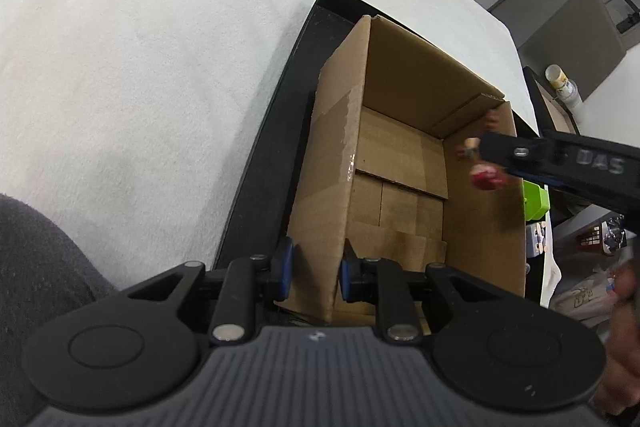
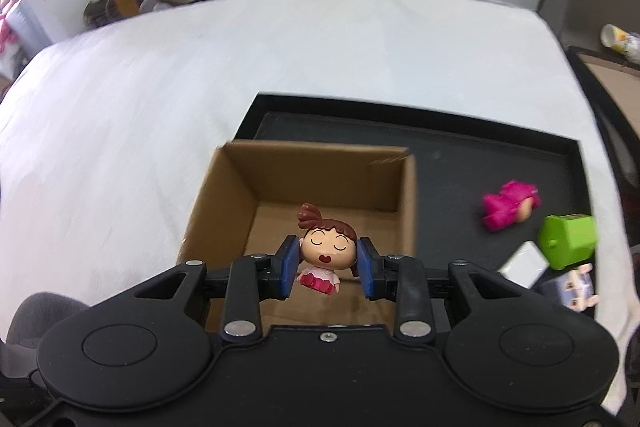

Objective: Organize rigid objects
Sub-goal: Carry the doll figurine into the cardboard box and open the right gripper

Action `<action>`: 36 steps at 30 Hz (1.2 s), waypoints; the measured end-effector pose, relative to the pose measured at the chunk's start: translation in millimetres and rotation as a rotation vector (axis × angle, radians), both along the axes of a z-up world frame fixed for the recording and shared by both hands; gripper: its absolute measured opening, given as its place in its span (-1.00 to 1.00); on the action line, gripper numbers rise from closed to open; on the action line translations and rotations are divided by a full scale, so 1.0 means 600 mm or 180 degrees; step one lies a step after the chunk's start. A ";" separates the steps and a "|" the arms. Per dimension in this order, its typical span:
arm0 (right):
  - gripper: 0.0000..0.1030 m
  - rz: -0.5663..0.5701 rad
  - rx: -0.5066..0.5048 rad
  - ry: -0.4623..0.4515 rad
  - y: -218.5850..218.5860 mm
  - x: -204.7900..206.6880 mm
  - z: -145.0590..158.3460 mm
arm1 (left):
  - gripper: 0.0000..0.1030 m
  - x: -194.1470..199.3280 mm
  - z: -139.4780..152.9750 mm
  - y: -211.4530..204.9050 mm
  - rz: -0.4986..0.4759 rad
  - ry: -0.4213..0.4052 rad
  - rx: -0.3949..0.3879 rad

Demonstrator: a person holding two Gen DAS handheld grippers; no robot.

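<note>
An open cardboard box [image 1: 404, 163] stands in a black tray [image 1: 260, 195] on a white cloth. My left gripper [image 1: 316, 273] is shut on the box's near left wall. My right gripper [image 2: 328, 265] is shut on a small doll figurine [image 2: 326, 251] with brown hair and a pink dress, held over the box's opening [image 2: 320, 183]. In the left wrist view the right gripper's fingers [image 1: 516, 153] reach in over the box's right wall with the doll [image 1: 486, 177] blurred beneath. The box floor looks bare.
On the tray's right side lie a magenta toy [image 2: 510, 205], a green block toy [image 2: 568, 237], a white flat piece [image 2: 524, 263] and a small blocky figure [image 2: 572, 285]. A second tray [image 2: 608, 75] and a cup [image 2: 620, 39] sit at the far right.
</note>
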State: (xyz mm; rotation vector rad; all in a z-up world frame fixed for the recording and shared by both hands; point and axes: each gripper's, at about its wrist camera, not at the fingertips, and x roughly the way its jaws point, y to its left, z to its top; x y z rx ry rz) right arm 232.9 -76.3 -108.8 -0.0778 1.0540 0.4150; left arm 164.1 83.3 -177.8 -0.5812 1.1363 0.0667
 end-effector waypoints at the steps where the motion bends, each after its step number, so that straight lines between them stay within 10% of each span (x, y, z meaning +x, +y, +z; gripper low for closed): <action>1: -0.39 0.0019 0.0008 0.0018 0.006 -0.001 -0.006 | -0.58 0.000 0.000 0.001 -0.0014 -0.0006 -0.0005; 36: -0.18 0.0151 -0.0012 0.0126 0.059 0.017 -0.066 | -0.56 -0.001 0.001 0.008 -0.0009 -0.0024 -0.0061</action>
